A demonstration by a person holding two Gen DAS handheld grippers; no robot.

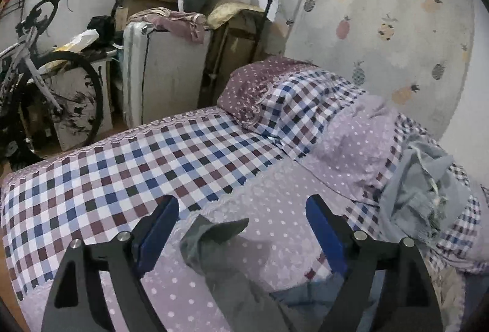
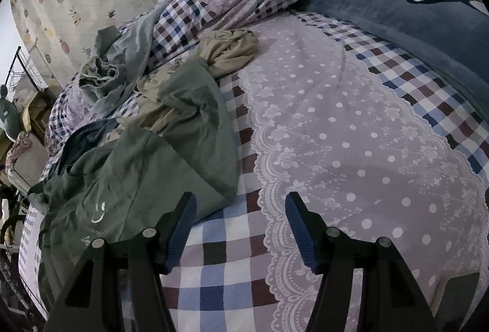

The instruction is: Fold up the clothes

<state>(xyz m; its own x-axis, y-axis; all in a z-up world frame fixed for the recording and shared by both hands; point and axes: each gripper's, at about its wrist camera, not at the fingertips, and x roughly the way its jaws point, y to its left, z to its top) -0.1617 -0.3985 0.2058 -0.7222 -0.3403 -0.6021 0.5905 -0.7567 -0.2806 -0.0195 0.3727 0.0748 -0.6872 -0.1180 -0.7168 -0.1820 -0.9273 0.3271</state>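
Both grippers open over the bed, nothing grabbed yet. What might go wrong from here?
1. The green shirt overlaps the beige garment; the right gripper may lift both.
2. The left gripper straddles a thin green corner on the loose bed cover; closing might pinch the cover too.

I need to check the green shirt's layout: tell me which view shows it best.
The right wrist view: the green shirt lies spread and crumpled on the bed, white print visible. The left wrist view catches only one corner between its open jaws.
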